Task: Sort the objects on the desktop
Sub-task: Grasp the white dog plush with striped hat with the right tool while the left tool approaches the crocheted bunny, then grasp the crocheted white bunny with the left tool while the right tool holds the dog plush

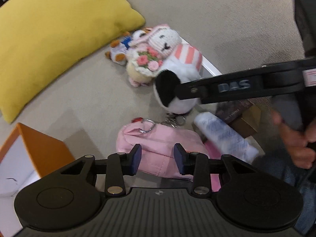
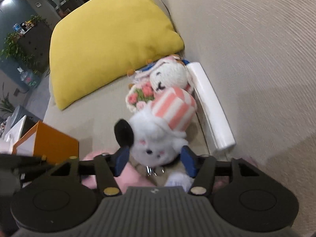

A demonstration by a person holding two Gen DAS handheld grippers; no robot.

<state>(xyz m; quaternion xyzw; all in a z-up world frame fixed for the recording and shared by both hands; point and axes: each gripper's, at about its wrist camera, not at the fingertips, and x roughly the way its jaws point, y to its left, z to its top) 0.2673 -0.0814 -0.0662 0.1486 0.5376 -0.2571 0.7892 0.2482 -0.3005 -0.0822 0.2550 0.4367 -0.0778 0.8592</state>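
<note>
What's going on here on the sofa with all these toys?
A person with a gripper in each hand is sorting things on a sofa. The right gripper is open around a white plush dog, not yet closed on it. The left gripper hangs open over a pink pouch. An orange box waits nearby.

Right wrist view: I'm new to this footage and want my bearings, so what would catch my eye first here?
The big yellow cushion fills the upper left, lying on the beige sofa. Nearer, a white plush dog with a black ear sits between the fingers of the open right gripper, with a crocheted bunny holding flowers just behind it. An orange box stands at the left.
</note>
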